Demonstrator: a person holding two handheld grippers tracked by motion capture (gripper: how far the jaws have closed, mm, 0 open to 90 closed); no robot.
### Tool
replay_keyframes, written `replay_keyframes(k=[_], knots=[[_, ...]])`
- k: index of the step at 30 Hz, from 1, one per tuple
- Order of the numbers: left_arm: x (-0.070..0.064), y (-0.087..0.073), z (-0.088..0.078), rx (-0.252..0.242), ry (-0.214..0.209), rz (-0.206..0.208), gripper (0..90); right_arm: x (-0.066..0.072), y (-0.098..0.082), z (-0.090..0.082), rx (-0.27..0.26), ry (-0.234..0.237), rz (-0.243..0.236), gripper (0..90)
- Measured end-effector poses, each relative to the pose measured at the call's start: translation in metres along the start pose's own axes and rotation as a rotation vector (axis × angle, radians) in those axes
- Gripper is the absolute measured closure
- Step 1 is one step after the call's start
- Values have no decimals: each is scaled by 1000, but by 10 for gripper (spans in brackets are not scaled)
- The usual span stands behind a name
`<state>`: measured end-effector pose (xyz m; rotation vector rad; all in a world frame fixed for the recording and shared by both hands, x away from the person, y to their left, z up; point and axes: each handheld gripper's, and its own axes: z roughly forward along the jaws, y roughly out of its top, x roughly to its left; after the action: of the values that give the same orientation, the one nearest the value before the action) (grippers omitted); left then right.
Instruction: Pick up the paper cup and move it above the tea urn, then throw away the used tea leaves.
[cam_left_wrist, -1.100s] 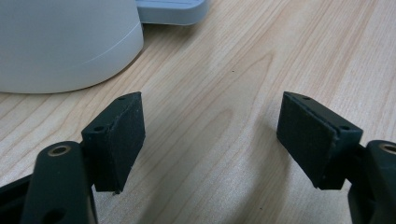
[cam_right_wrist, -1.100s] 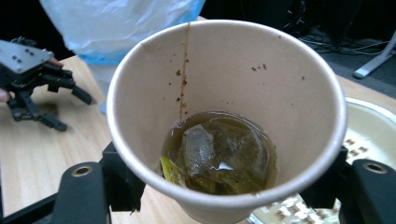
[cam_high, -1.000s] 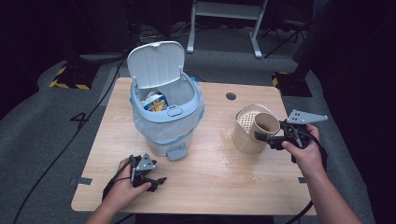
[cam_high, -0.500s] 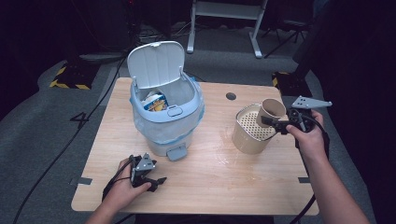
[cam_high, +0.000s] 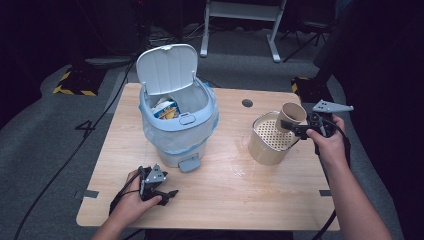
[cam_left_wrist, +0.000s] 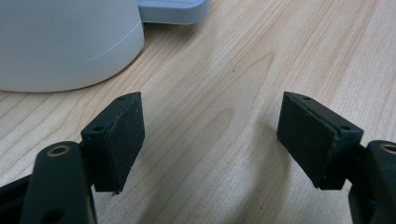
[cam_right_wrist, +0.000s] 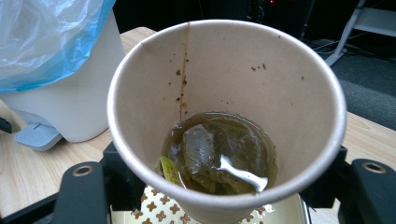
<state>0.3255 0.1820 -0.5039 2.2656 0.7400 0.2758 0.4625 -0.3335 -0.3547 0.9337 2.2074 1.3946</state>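
The right gripper (cam_high: 296, 129) is held up at the end of an outstretched forearm, its jaws pointing toward the person's left and clamped on opposite sides of a paper cup (cam_high: 290, 116), which tilts away from the hand (cam_high: 327, 142). The grey three-cornered plate rides on top of the gripper. The left gripper (cam_high: 167, 192) lies low under the left hand (cam_high: 134, 200), fingers curled round its body, its jaws wide apart with nothing between the pads (cam_left_wrist: 119, 135).
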Motion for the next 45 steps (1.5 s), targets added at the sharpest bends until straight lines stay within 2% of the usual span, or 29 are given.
replay_keyframes(k=[5, 11, 13, 16, 21, 23, 24, 27, 28, 32, 35, 40, 45], knots=[[0, 0, 0, 2, -2, 1, 231, 1, 2, 0, -5, -21, -29, 314], [0, 0, 0, 2, 1, 0, 230, 4, 4, 0, 24, -85, -161, 324], [0, 0, 0, 2, 0, 2, 230, 7, 6, -1, 35, -111, -218, 326], [0, 0, 0, 2, 0, 2, 229, 13, 10, -1, 66, -158, -344, 327], [0, 0, 0, 2, 2, 0, 230, 21, 13, -1, 109, -198, -495, 331], [0, 0, 0, 2, 2, 0, 229, 23, 13, -1, 133, -233, -563, 333], [0, 0, 0, 2, 2, 0, 230, 25, 13, -1, 153, -261, -612, 333], [0, 0, 0, 2, 2, 0, 230, 29, 12, 0, 196, -319, -709, 334], [0, 0, 0, 2, 2, 0, 230, 31, 12, 0, 218, -350, -759, 334], [0, 0, 0, 2, 2, 0, 230, 37, 11, 2, 267, -412, -877, 334], [0, 0, 0, 2, 2, 0, 230, 41, 11, 4, 304, -462, -991, 335], [0, 0, 0, 2, 2, 0, 229, 47, 8, 10, 389, -539, -1134, 335], [0, 0, 0, 2, 3, -1, 229, 50, 1, 16, 460, -597, -1264, 335]])
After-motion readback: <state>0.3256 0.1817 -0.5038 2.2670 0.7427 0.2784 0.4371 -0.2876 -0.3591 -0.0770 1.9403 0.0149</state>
